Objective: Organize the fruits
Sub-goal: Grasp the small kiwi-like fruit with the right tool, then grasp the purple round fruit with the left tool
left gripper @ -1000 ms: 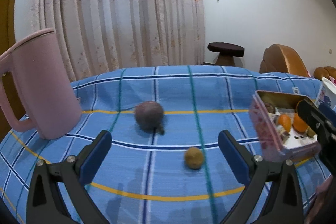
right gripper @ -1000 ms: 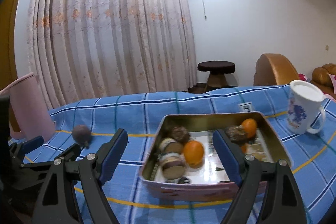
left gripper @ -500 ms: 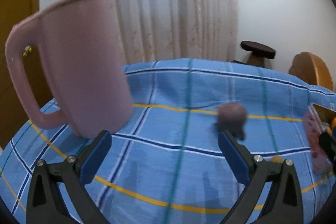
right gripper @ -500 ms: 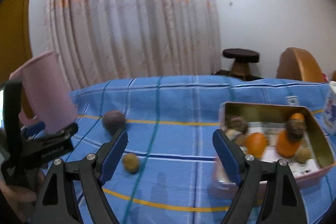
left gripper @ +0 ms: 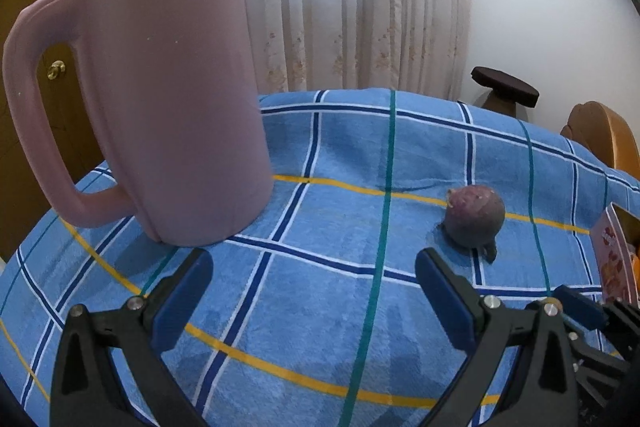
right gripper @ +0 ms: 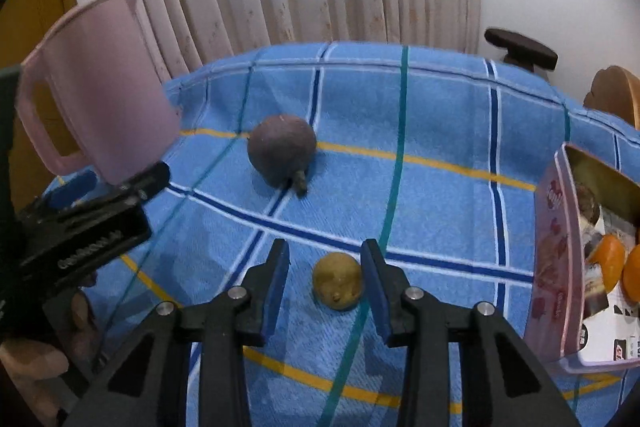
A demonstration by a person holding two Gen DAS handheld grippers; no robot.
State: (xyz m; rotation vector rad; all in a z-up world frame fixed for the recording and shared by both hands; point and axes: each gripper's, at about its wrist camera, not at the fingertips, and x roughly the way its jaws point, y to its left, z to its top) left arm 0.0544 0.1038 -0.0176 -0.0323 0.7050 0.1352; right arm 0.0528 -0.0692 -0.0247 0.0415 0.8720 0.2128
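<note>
My right tongs (right gripper: pixel 324 275) sit low over the blue plaid table (right gripper: pixel 440 131) with the small yellow fruit (right gripper: pixel 338 281) between their fingers. The tongs are narrowed around it: the right pad (right gripper: pixel 374 273) is at the fruit's side, maybe just touching, while a sliver of cloth shows between the fruit and the left pad (right gripper: pixel 278 275), so I do not count it as gripped. The fruit rests on the table, near the front edge of my view, well left of the tin (right gripper: pixel 556 267).

Half a second ago these tongs were spread wide and the yellow fruit lay out ahead near the left finger; now they have come down, closed in and bracket it. The tin has slid to the right edge of the right view, with orange fruits (right gripper: pixel 608 263) inside it.

My left tongs (left gripper: pixel 312 291) are wide and hold nothing. The purple fruit (left gripper: pixel 474 217) lies ahead of them, just beyond the right finger (left gripper: pixel 444 295) and apart from it. Since the earlier frame the pink jug (left gripper: pixel 168 99) looms larger and nearer in the left view, standing upright just beyond the left finger.

The yellow fruit is nearly round, with no clear long axis; a small dark nub on it faces me. The purple fruit (right gripper: pixel 282 149) is also roundish, its short stalk pointing toward the camera and down to the cloth.
</note>
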